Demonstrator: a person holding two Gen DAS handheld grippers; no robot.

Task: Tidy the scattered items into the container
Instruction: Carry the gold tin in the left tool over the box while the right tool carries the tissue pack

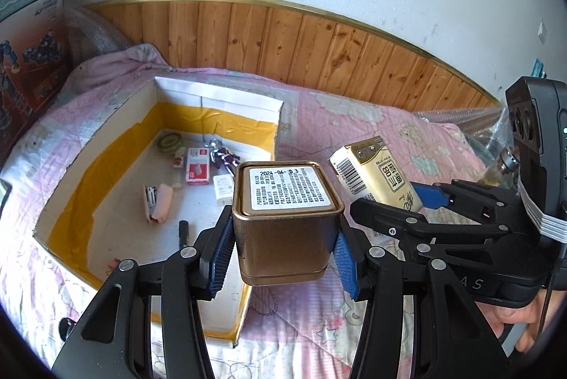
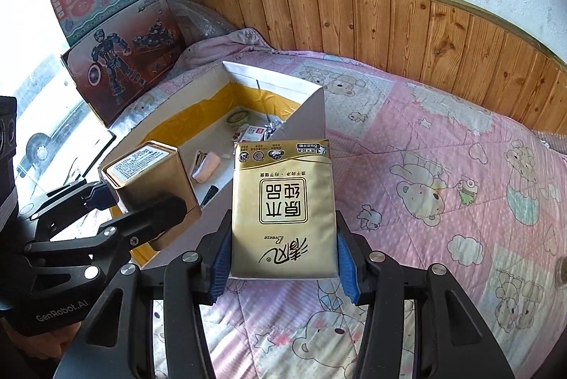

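Far left, two toy boxes are leaning against the wall at the head of the bed, the robot-print one below the cartoon one.

Next along, the container, a shallow white cardboard box with yellow tape lining its inner walls, is sitting open on the pink bear-print quilt. Items lying on its floor: a green tape roll at the far end, a red-and-white packet with a small white charger beside it, a purple keyring bundle, a pink stapler and a black marker nearer the front.

The left claw is grasping a square bronze tin, blue pads pressing on its two opposite sides. The tin is hanging clear of the quilt, above the container's near right corner, its white date label facing up and away from the wrist.

To its right, the right claw is clenching a gold tissue pack across its lower end, pads pressing on both long edges. The pack is standing out along the fingers, print upside down from the wrist view, hovering over the quilt just beside the container's right wall. The two held items are near each other but not touching.

Wood panelling is running along the wall behind the bed. A hand is showing under the right claw's body.
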